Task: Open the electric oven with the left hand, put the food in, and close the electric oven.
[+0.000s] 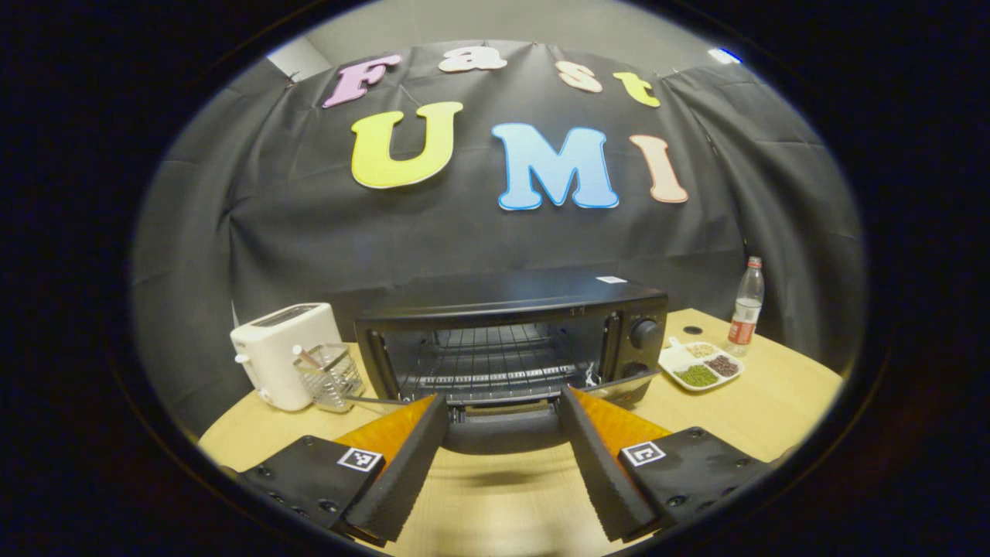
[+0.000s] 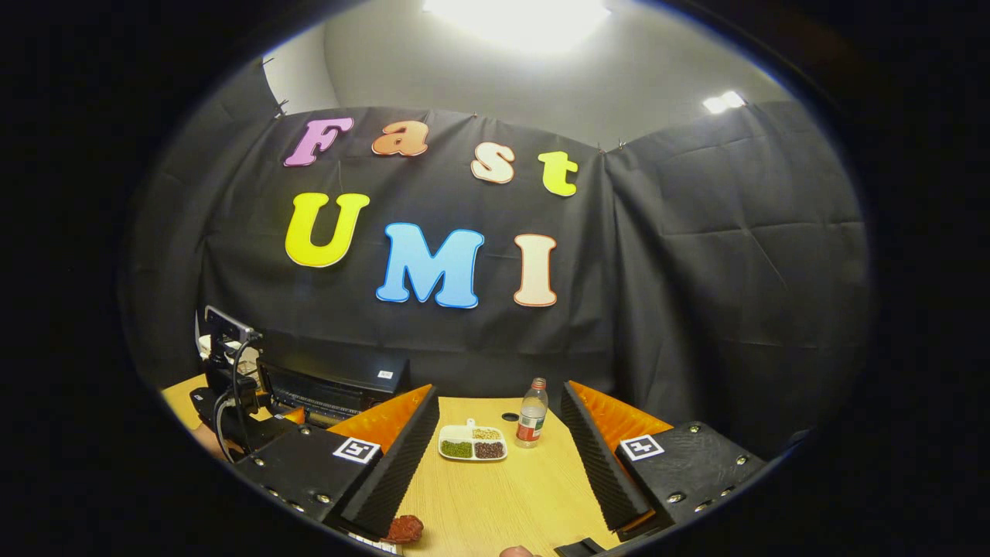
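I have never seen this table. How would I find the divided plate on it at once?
Start from the black electric oven in the middle of the wooden table. On the side with its knobs lies a white divided plate, in front of a plastic bottle. It alone is flat, with separate compartments of green, dark and pale grains.

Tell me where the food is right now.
In the right gripper view, a reddish piece that looks like the food lies on the table at the bottom edge, just by the right hand-held gripper's left finger, not gripped.

Ribbed fingers [image 1: 402, 456], square tag plates [image 1: 360, 459]
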